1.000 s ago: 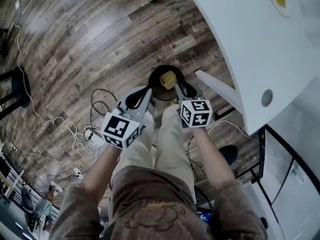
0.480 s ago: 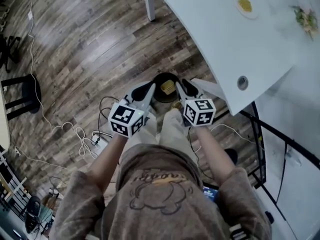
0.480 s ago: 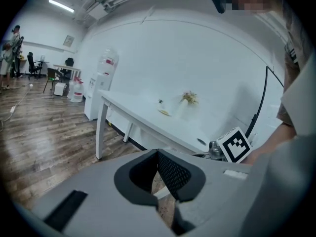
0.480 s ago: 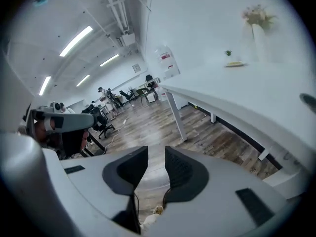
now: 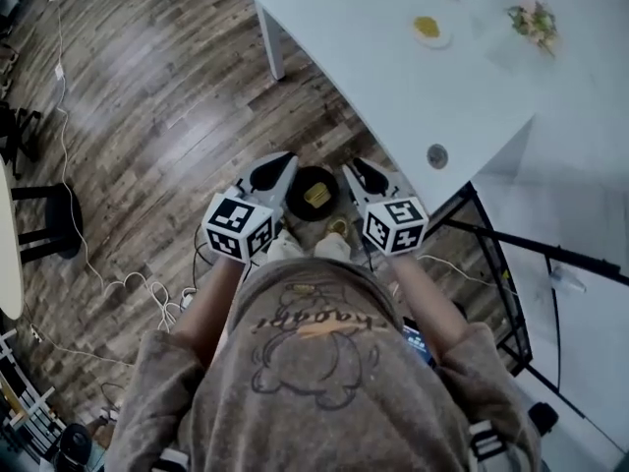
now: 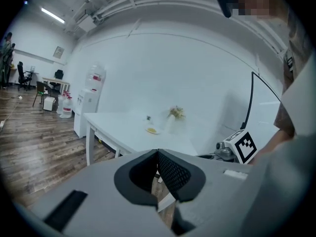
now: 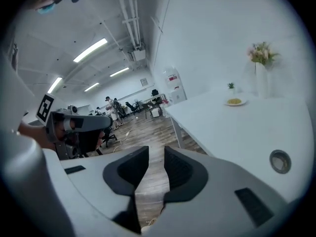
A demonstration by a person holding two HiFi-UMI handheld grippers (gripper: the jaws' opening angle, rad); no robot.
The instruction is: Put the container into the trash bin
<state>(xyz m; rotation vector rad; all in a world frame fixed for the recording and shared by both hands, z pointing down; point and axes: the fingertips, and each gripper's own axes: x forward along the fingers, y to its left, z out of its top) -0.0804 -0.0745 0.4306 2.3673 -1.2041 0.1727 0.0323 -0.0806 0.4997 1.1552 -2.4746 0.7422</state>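
Head view: yellow container lies inside the black trash bin on the floor, below and between both tongs, about equally near each. Grip state: left tongs clenched, empty; right tongs parted, just been closing, nothing between. Versus earlier: both tongs sit higher, bin looks smaller, more bench shows.

Container (yellow) — inside trash bin.
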